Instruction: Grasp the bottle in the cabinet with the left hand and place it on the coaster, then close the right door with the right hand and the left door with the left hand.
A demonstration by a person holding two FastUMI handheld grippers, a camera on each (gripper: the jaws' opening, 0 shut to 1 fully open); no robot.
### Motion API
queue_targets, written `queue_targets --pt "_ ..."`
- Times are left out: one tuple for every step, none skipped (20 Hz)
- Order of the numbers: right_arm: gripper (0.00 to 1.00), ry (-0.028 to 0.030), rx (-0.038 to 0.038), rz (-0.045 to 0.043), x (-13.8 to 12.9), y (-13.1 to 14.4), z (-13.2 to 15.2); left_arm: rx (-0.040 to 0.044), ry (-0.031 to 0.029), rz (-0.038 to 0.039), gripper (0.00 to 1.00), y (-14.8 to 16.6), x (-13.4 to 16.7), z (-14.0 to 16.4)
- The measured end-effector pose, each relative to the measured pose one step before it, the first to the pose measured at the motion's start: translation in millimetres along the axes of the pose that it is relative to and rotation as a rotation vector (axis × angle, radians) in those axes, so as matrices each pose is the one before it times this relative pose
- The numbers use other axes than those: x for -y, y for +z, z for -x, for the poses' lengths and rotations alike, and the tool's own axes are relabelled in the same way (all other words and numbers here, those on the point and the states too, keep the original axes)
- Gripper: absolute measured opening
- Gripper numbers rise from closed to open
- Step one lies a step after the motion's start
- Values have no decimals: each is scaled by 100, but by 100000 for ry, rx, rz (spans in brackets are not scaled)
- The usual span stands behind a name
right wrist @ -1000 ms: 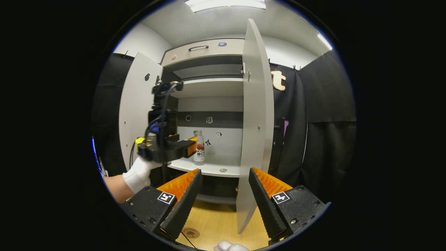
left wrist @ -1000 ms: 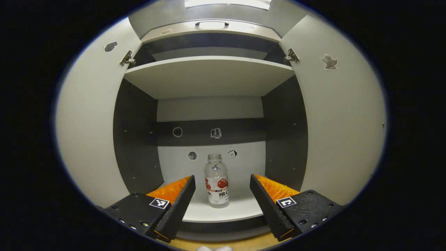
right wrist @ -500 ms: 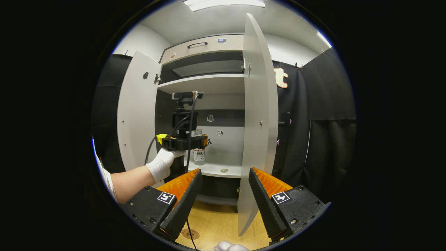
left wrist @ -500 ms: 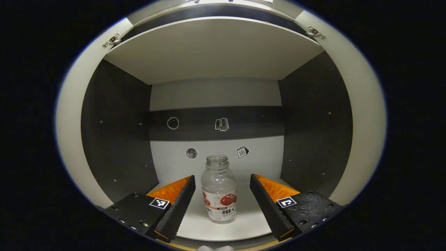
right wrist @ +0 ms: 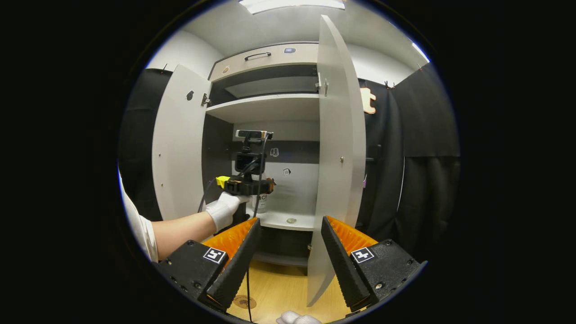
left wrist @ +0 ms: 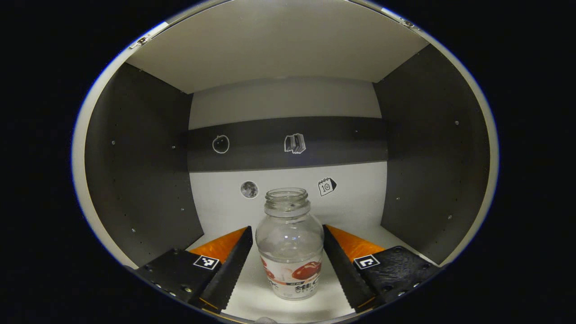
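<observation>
While the left claw [left wrist: 288, 252] reaches deep into the cabinet [left wrist: 135, 180], its two fingers stand wide apart on both sides of the bottle [left wrist: 290, 245], which is upright on the lower shelf [left wrist: 252, 297] between them; if the right finger already touches the glass I cannot tell. In the right gripper view a white-gloved hand [right wrist: 225, 208] with a bare forearm holds this left claw level at the height of the shelf, and the bottle is mostly hidden behind it. The bottle is clear, without cap, with a white label showing red fruit. Small stickers [left wrist: 294, 143] are on the back wall of the cabinet. The right claw [right wrist: 288, 256] hangs wide open and holds nothing, above the wooden desk [right wrist: 279, 292], near the edge of the open right door [right wrist: 337, 157]. The left door [right wrist: 177, 148] is also open. A round coaster [right wrist: 245, 301] lies on the desk below, well apart from the bottle.
</observation>
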State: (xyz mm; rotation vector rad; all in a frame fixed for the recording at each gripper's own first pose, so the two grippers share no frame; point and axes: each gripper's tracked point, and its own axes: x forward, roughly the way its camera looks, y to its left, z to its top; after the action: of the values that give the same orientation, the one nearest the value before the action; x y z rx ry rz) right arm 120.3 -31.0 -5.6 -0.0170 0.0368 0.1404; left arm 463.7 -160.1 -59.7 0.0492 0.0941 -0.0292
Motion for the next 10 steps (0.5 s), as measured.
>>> queue_targets --pt "83 381 157 409 -31 147 42 64 1189 -325 85 -44 23 189" --pt "83 274 342 556 11 116 32 -168 -838 142 78 69 208 112" --pt "83 262 470 388 31 203 39 -381 -245 257 77 49 -47 45" --pt "83 240 513 246 -32 158 36 -297 -302 -92 75 124 -93 414" --pt "83 119 438 -27 -10 202 43 450 -8 -129 75 322 -475 487" --pt "83 216 127 -215 -64 13 115 851 -226 -403 75 389 -561 593" --pt "83 247 242 -384 -87 95 66 772 101 -487 75 546 -401 865" --pt "83 112 343 -317 5 10 10 684 -685 5 75 549 -239 919" --pt "83 61 126 -268 -27 -26 -58 573 -334 369 75 398 -348 1140" --pt "83 346 -168 -290 -89 -218 -46 531 -118 98 75 272 -305 1176"
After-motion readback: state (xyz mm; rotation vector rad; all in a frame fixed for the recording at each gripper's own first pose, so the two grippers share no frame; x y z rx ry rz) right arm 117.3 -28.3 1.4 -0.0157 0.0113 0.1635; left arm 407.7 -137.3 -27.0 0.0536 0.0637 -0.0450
